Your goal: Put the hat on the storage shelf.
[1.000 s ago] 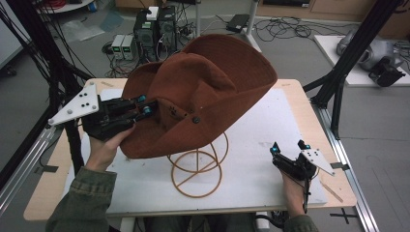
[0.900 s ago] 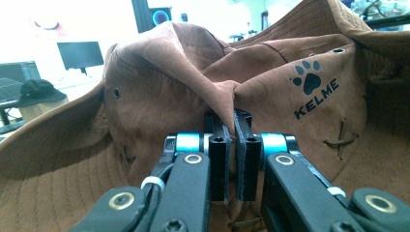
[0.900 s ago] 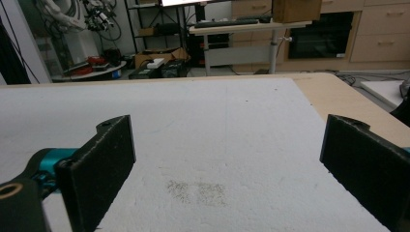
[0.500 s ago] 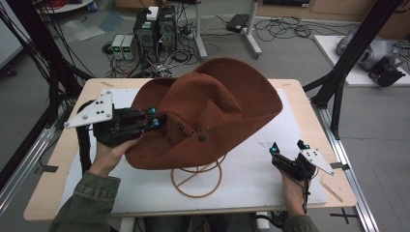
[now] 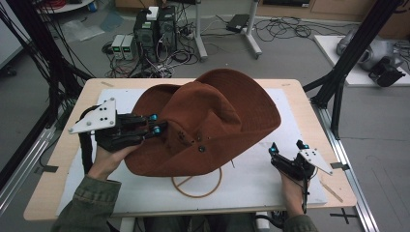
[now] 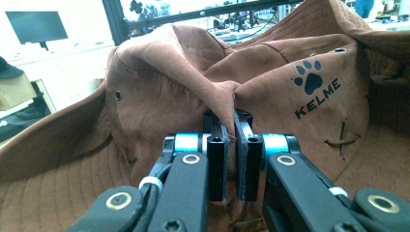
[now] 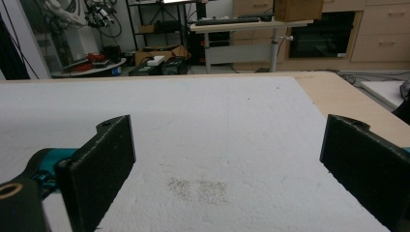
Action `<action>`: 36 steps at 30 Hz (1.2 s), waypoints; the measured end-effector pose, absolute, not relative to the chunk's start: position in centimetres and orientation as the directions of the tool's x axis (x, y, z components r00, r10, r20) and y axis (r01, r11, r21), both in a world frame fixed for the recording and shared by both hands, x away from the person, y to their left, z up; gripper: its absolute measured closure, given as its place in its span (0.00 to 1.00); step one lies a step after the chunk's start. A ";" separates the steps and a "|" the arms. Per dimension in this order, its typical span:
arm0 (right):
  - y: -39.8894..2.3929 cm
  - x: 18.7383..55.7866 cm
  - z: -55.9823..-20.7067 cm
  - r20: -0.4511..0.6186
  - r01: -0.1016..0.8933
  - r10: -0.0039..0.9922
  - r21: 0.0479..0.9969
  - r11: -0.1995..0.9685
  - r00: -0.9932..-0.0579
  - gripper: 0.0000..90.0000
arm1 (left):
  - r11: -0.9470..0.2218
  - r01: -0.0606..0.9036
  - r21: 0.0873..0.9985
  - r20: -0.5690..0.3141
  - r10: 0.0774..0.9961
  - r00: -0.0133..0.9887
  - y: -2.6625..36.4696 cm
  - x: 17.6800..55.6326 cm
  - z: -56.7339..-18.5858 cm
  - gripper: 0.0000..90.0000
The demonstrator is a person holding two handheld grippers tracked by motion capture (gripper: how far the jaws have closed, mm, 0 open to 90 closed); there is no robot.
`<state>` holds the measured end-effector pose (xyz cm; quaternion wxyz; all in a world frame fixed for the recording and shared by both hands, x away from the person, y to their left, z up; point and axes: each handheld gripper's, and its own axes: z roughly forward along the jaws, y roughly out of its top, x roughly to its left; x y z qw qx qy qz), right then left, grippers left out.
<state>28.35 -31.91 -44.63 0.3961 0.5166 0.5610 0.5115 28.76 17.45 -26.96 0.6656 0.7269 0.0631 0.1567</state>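
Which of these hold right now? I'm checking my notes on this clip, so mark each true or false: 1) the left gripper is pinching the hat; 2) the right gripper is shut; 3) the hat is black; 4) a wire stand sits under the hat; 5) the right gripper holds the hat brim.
1) True: the left gripper is shut on a fold of the hat.
2) False: the right gripper has its jaws wide apart.
3) False: the hat is brown, with a black paw print and KELME on it.
4) True: the wire stand shows below the brim.
5) False: the right gripper rests apart on the white mat.
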 end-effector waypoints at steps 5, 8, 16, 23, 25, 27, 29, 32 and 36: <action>-31.9 28.3 -44.6 0.085 0.175 0.985 0.983 -0.057 -0.152 0.05 | -0.115 -0.115 0.987 0.145 0.300 0.943 17.4 28.7 -26.8 0.92; -31.9 28.3 -44.6 0.083 0.173 0.985 0.983 -0.056 -0.151 0.05 | -0.118 -0.123 0.985 0.154 0.305 0.940 17.4 28.5 -26.7 0.87; -31.9 28.3 -44.6 0.087 0.174 0.985 0.983 -0.060 -0.151 0.05 | -0.064 -0.083 0.995 0.099 0.324 0.941 17.9 28.7 -26.7 0.63; -31.9 28.3 -44.6 0.085 0.175 0.985 0.983 -0.058 -0.150 0.05 | -0.070 -0.067 0.995 0.088 0.373 0.924 18.0 28.9 -27.0 0.38; -31.9 28.3 -44.6 0.082 0.174 0.985 0.983 -0.055 -0.153 0.05 | -0.055 -0.066 0.996 0.082 0.394 0.916 18.1 29.0 -27.0 0.32; -31.9 28.3 -44.6 0.083 0.174 0.985 0.983 -0.056 -0.153 0.05 | -0.039 -0.071 0.997 0.081 0.406 0.910 18.3 29.0 -27.0 0.31; -31.9 28.3 -44.6 0.085 0.176 0.985 0.983 -0.058 -0.151 0.05 | -0.031 -0.083 0.996 0.088 0.420 0.903 18.4 28.9 -26.9 0.31; -32.0 28.3 -44.6 0.084 0.172 0.985 0.983 -0.058 -0.150 0.05 | -0.005 -0.106 0.994 0.098 0.446 0.890 18.8 28.6 -26.7 0.33; -32.0 28.3 -44.5 0.088 0.172 0.985 0.983 -0.062 -0.150 0.05 | 0.047 -0.128 0.991 0.086 0.509 0.857 20.6 28.3 -26.2 0.33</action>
